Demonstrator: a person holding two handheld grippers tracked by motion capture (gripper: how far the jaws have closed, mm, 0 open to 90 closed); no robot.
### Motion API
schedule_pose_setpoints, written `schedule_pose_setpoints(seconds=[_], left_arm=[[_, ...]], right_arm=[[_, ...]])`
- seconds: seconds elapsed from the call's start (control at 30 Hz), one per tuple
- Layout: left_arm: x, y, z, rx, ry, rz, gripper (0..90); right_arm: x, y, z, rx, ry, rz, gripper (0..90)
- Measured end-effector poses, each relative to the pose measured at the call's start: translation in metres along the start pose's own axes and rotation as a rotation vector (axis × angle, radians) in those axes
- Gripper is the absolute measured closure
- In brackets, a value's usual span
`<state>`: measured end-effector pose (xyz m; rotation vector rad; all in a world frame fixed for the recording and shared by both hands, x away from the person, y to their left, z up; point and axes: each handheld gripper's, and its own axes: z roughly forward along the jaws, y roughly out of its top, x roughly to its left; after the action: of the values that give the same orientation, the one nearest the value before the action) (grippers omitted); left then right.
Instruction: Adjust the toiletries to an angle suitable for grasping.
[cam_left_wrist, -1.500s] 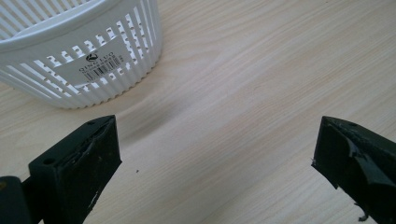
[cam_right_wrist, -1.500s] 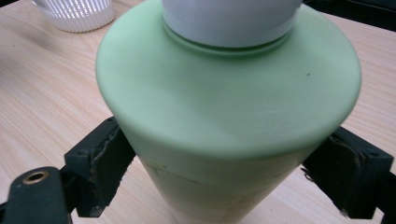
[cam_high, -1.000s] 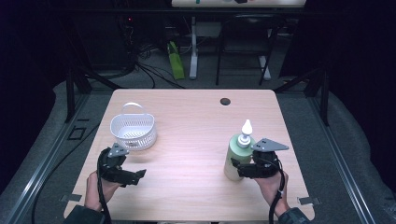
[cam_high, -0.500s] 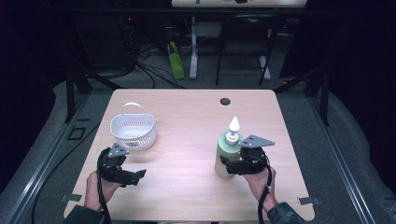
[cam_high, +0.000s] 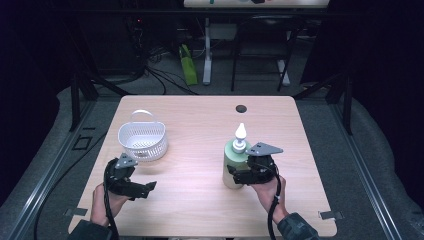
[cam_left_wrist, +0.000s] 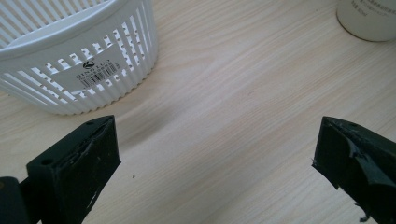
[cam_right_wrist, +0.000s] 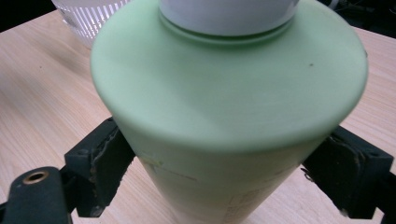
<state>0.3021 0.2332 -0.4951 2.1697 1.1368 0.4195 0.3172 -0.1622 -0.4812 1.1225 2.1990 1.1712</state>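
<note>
High view: the right gripper (cam_high: 239, 176) grasps a green bottle (cam_high: 232, 162) standing upright on the table (cam_high: 200, 125), right of centre. The left gripper (cam_high: 142, 189) rests near the front left edge, just in front of a white basket (cam_high: 142, 141).

Left gripper view: jaws spread wide with bare wood between them; the basket (cam_left_wrist: 74, 60) lies ahead, the bottle's base (cam_left_wrist: 369, 18) at the far corner.

Right gripper view: both jaws press against the bottle's (cam_right_wrist: 224, 112) sides, below its shoulder.

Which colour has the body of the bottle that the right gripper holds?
Pale green bottle, white cap; the right gripper view shows it best.
</note>
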Motion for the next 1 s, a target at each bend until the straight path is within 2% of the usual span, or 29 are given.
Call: schedule_pose_setpoints(seconds=[0.4, 1.0], left_arm=[[-0.001, 0.0, 0.0, -0.007, -0.003, -0.003, 0.0], [-0.001, 0.0, -0.002, -0.021, -0.003, -0.015, 0.0]], right_arm=[[0.01, 0.007, 0.011, -0.001, 0.022, -0.012, 12.7], [0.037, 0.029, 0.047, -0.009, 0.105, -0.068, 12.6]])
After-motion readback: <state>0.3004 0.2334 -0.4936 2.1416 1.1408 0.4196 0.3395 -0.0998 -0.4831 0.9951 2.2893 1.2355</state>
